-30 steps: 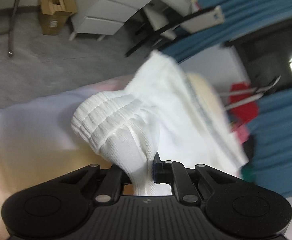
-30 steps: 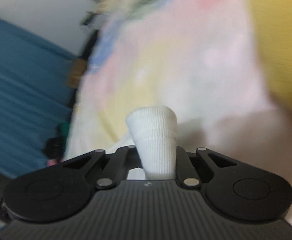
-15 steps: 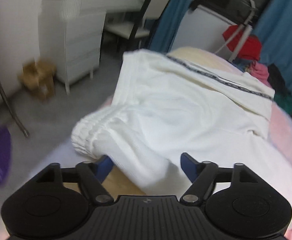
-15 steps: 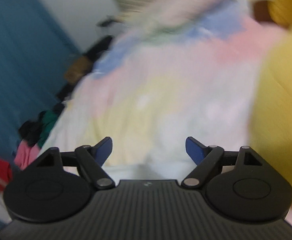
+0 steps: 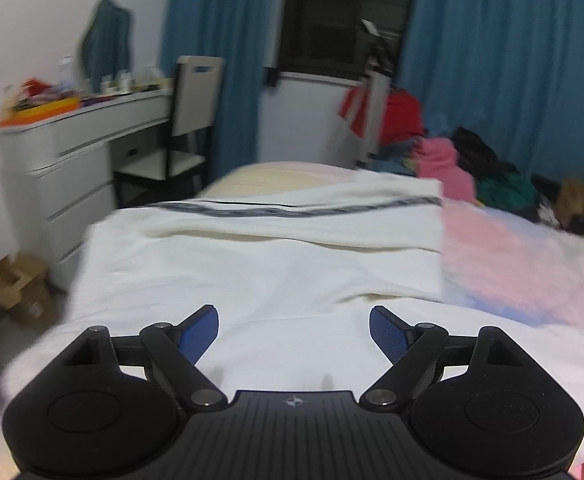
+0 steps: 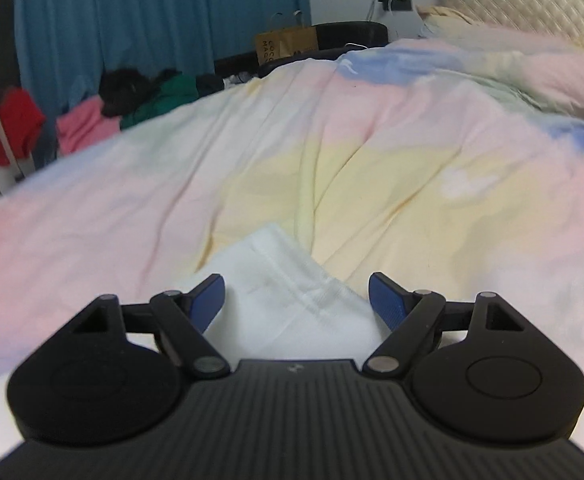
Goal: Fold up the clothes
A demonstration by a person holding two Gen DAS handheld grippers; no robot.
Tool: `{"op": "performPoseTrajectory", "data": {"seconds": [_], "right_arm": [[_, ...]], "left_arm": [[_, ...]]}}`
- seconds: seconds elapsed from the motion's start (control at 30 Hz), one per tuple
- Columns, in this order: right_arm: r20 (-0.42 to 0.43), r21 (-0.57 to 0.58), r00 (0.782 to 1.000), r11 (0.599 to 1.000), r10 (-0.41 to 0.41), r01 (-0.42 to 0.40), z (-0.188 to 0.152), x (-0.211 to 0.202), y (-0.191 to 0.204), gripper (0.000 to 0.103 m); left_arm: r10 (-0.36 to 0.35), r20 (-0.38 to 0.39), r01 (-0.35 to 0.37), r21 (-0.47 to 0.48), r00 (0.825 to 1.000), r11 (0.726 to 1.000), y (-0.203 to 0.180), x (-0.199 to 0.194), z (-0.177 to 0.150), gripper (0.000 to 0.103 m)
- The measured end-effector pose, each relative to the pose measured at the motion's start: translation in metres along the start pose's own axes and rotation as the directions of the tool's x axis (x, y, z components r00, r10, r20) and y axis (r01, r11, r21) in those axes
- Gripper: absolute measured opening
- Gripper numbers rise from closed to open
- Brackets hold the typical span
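Fabric of the white garment [image 5: 260,264] fills the middle of the left wrist view, spread flat across the bed with a dark striped band [image 5: 304,210] running across its far edge in the upper centre. It lies this way, I judge, because a fold has been laid down and the cloth is left to settle on the soft pastel duvet [image 6: 372,160], which gives a broad surface for folding. The left gripper [image 5: 293,330] sits at the bottom of its frame with blue fingers spread wide and nothing between them, hovering just above the near part of the garment. The right gripper [image 6: 297,298] is likewise released, jaws apart; a ribbed white hem [image 6: 292,280] of the same garment lies in the gap between them at lower centre, seemingly ungripped.

Around the work: a white dresser [image 5: 64,160] and a chair [image 5: 188,120] stand at the left of the left view, a cardboard box [image 5: 16,292] at lower left, blue curtains [image 5: 512,60] across the top. A heap of unfolded clothes [image 5: 472,168], pink, green, black and red, sits at the right edge near the garment's far corner and could crowd a further fold. A paper bag [image 6: 286,44] stands at upper centre of the right view.
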State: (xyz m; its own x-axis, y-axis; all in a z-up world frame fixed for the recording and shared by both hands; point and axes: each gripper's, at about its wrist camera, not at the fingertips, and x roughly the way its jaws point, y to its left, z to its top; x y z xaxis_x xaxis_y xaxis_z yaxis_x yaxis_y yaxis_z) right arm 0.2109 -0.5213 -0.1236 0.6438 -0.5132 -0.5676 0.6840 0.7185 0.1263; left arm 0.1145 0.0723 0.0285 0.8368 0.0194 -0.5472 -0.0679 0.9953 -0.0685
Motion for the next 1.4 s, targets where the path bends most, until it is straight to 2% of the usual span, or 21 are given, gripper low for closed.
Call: {"op": "performPoseTrajectory", "data": {"seconds": [0.1,0.2,0.23,0.27,0.3,0.33,0.37,0.5,0.57,0.67,0.73,0.87,0.97,1.0,1.07,1.13,1.27,1.4], "right_arm": [[-0.028,-0.004,1.000,1.000,-0.001,0.001,-0.001,0.010,0.001,0.081],[-0.060,-0.021,0.998,1.000,0.012,-0.013,-0.006,0.017,0.002,0.082],[-0.059,-0.019,0.998,1.000,0.017,-0.018,-0.007,0.017,0.002,0.078],[-0.059,-0.015,0.998,1.000,0.016,-0.017,-0.007,0.016,0.001,0.066],[-0.063,-0.012,0.998,1.000,0.004,-0.004,-0.007,0.016,0.000,0.060],[-0.063,-0.009,0.998,1.000,-0.006,0.005,-0.006,0.015,-0.001,0.045],[-0.062,-0.008,0.998,1.000,-0.005,0.005,-0.006,0.014,-0.002,0.035],[-0.022,-0.048,0.999,0.998,-0.040,0.039,-0.004,0.003,0.003,0.017],[0.010,-0.043,0.997,0.996,-0.072,0.073,-0.001,-0.005,0.003,0.015],[0.046,-0.035,0.993,0.993,-0.113,0.114,0.002,-0.012,0.000,0.014],[0.038,-0.019,0.991,0.992,-0.127,0.128,-0.001,-0.010,-0.004,0.014],[0.018,-0.022,0.993,0.993,-0.114,0.114,-0.006,-0.008,-0.004,0.015],[0.013,-0.018,0.996,0.996,-0.086,0.086,-0.003,-0.016,0.001,0.020],[0.015,-0.016,0.997,0.997,-0.075,0.076,-0.003,-0.021,0.003,0.023],[0.023,-0.016,0.998,0.998,-0.054,0.054,-0.001,-0.032,0.008,0.054],[0.056,-0.024,0.998,1.000,-0.018,0.019,0.001,-0.051,0.019,0.063],[0.075,-0.031,0.989,0.992,0.124,-0.122,0.006,-0.099,0.045,0.064],[0.085,-0.087,0.959,0.961,0.269,-0.262,0.003,-0.155,0.078,0.064]], "left_arm": [[-0.047,-0.014,0.048,0.052,0.999,0.998,-0.025,0.027,-0.011,0.084],[-0.069,-0.040,0.073,0.093,0.997,0.993,-0.033,0.048,-0.027,0.084],[-0.071,-0.052,0.076,0.103,0.996,0.992,-0.034,0.053,-0.033,0.084],[-0.072,-0.064,0.079,0.113,0.995,0.990,-0.035,0.057,-0.039,0.084],[-0.067,-0.072,0.076,0.122,0.995,0.990,-0.035,0.060,-0.044,0.084],[-0.061,-0.079,0.072,0.132,0.995,0.989,-0.035,0.063,-0.048,0.084],[-0.056,-0.087,0.068,0.142,0.995,0.988,-0.035,0.065,-0.051,0.084],[-0.048,-0.085,0.062,0.164,0.995,0.985,-0.035,0.068,-0.059,0.084],[-0.048,-0.068,0.059,0.169,0.997,0.984,-0.036,0.066,-0.059,0.084],[-0.045,-0.055,0.054,0.172,0.997,0.984,-0.037,0.065,-0.058,0.084],[-0.043,-0.051,0.051,0.171,0.998,0.984,-0.037,0.064,-0.057,0.084],[-0.038,-0.044,0.045,0.171,0.998,0.984,-0.039,0.064,-0.055,0.084],[-0.038,-0.039,0.045,0.174,0.998,0.984,-0.039,0.064,-0.055,0.084],[-0.038,-0.036,0.043,0.176,0.999,0.984,-0.040,0.064,-0.056,0.084],[-0.031,-0.035,0.037,0.180,0.999,0.983,-0.041,0.066,-0.057,0.084],[-0.033,-0.035,0.039,0.184,0.999,0.982,-0.042,0.067,-0.058,0.084],[-0.022,-0.027,0.027,0.198,0.999,0.980,-0.043,0.068,-0.060,0.084],[-0.021,-0.020,0.025,0.210,1.000,0.977,-0.043,0.064,-0.063,0.084]]}}
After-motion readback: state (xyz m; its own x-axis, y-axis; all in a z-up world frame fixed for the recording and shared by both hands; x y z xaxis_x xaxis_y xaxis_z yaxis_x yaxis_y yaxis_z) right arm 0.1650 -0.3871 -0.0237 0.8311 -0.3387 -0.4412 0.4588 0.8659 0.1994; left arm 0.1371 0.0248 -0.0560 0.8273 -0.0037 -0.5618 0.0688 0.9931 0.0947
